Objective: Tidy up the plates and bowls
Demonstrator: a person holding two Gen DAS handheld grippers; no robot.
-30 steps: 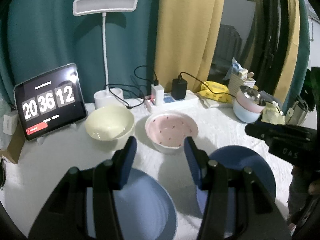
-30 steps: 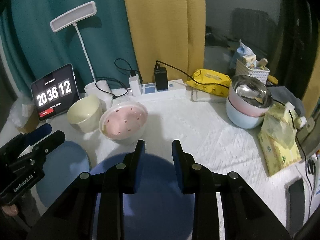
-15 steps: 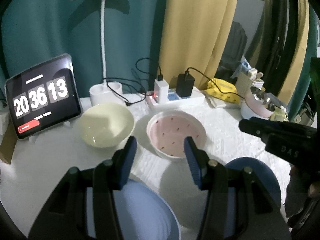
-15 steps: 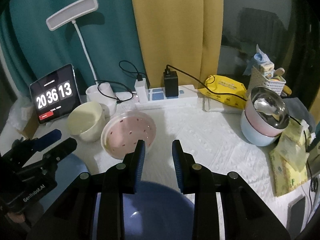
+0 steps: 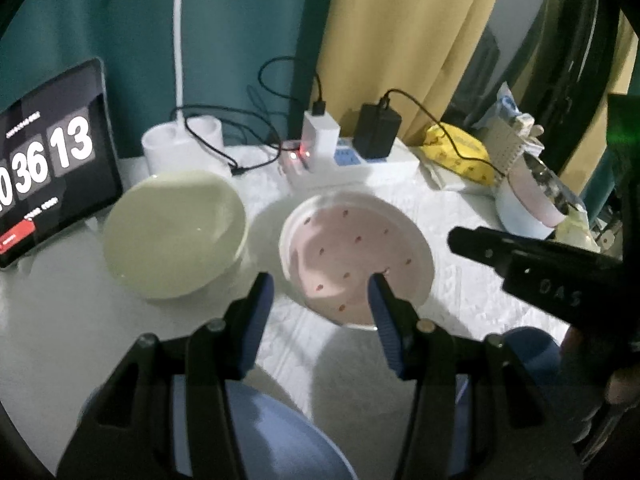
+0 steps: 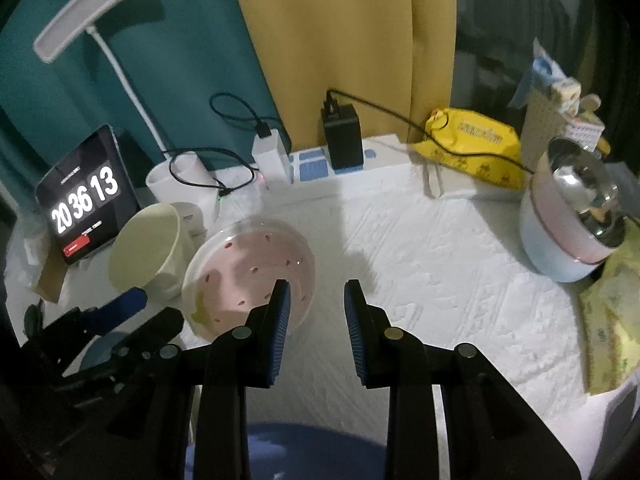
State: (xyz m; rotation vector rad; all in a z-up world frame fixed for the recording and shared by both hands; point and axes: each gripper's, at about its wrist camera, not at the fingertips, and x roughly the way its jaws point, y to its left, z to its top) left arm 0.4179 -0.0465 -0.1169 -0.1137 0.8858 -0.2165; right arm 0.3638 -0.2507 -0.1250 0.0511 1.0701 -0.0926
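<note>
A pink bowl with red spots sits mid-table beside a pale yellow-green bowl. My left gripper is open and empty, hovering just short of the pink bowl's near rim. A light blue plate lies under it. My right gripper is open and empty, just right of the pink bowl; it shows in the left wrist view. A dark blue plate lies below it.
A tablet clock, a white lamp base, and a power strip with chargers line the back. A yellow packet and stacked pink-blue bowls with a steel one stand at the right.
Both grippers moved forward toward the bowls, which now look larger and nearer. The two blue plates slid lower under the grippers. Both stayed open.
</note>
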